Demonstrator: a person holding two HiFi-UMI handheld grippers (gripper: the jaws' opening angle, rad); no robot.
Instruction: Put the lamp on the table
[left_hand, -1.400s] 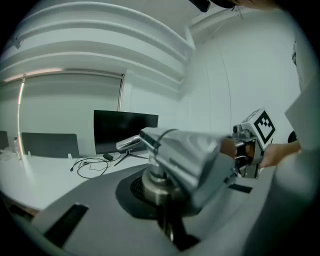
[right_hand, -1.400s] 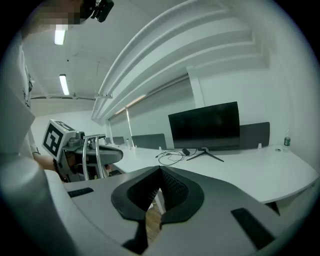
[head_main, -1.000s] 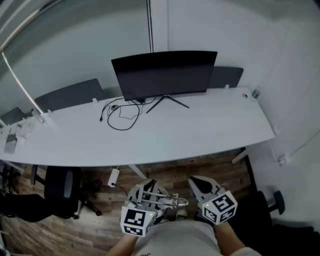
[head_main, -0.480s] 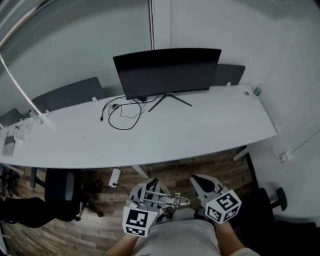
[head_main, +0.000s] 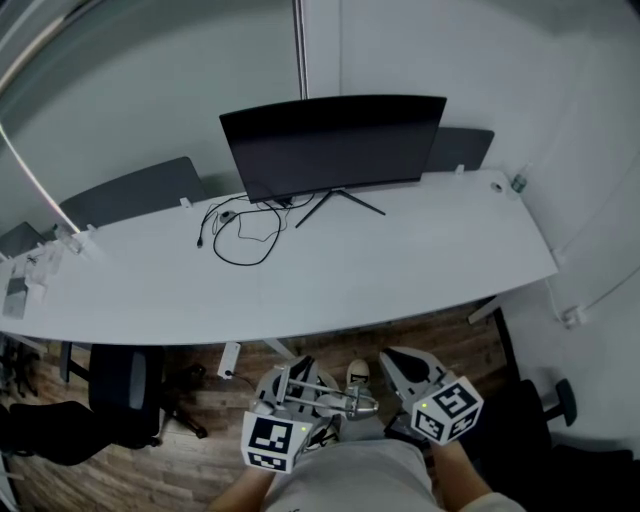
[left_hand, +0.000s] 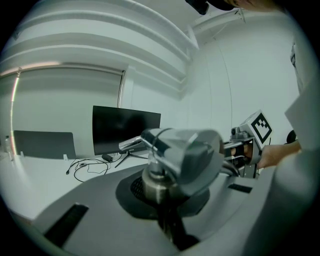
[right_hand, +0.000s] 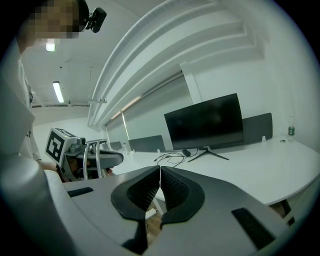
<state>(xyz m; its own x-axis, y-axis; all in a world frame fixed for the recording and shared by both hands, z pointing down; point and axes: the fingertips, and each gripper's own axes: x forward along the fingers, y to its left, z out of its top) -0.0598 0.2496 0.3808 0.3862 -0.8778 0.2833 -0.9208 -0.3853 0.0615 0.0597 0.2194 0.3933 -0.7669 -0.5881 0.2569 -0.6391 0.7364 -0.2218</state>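
A silver metal lamp (left_hand: 182, 155) with a rounded head and thin wire arms fills the left gripper view. My left gripper (left_hand: 160, 200) is shut on its stem. In the head view the lamp (head_main: 335, 402) hangs low over the wooden floor, in front of the white table (head_main: 400, 270), held by the left gripper (head_main: 288, 380). My right gripper (head_main: 398, 364) is just to its right, apart from the lamp. In the right gripper view its jaws (right_hand: 160, 187) are shut with nothing between them, and the lamp (right_hand: 102, 159) shows at the left.
On the table stand a black monitor (head_main: 335, 140) and a loose black cable (head_main: 235, 235); a small bottle (head_main: 517, 184) is at its far right end. A black office chair (head_main: 120, 385) and a white power adapter (head_main: 228, 358) are on the floor at the left.
The head view has shifted slightly and a white shoe now shows between the grippers. Both grippers keep their places; the lamp stays in the left one.
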